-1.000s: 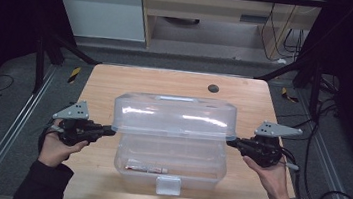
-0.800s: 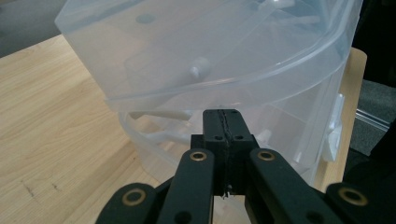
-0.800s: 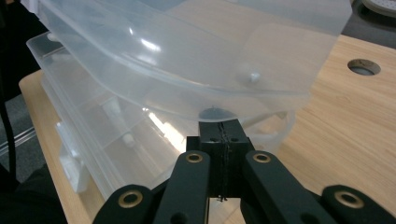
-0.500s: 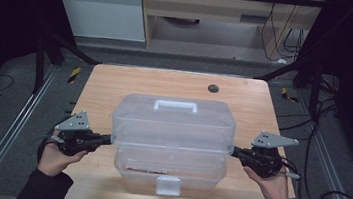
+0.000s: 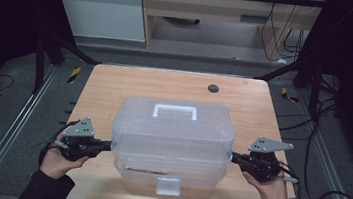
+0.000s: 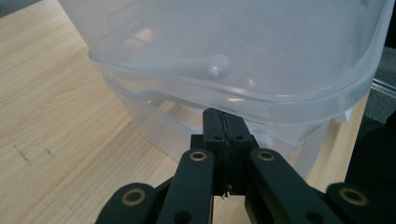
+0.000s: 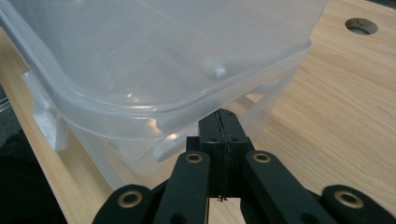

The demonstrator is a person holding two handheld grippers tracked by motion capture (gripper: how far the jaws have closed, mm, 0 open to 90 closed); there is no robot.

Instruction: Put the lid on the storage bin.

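Box (image 5: 169, 171), clear plastic storage type, sat on the wooden table (image 5: 115, 87) near the person's edge, white latch (image 5: 168, 185) on its front wall facing the person. Lid (image 5: 174, 124), domed and see-through with a white handle (image 5: 175, 111) on top, hung low over the box, not seated; a gap was visible between lid rim and box rim in both gripper views.

Left gripper (image 6: 223, 122) was at the lid's left end, jaws pressed together with no gap, tips tucked under the lid rim. Not clamped on the rim, it looked like, just propping it from below. Right gripper (image 7: 220, 120) did the same at the right end, jaws together, tips under the lid's edge. In the high view both grippers (image 5: 104, 145) (image 5: 234, 158) touched the lid's ends, hands behind them.

Risks, as judgement: the lid rested on closed tips rather than being pinched, so it could slide off either one if a hand tilted or pulled outward. Uneven lowering would cock the lid, catching one corner outside the box rim. Tips might also get trapped between the rims. Latch would not line up if the lid landed skewed. Box contents were too blurred to identify.
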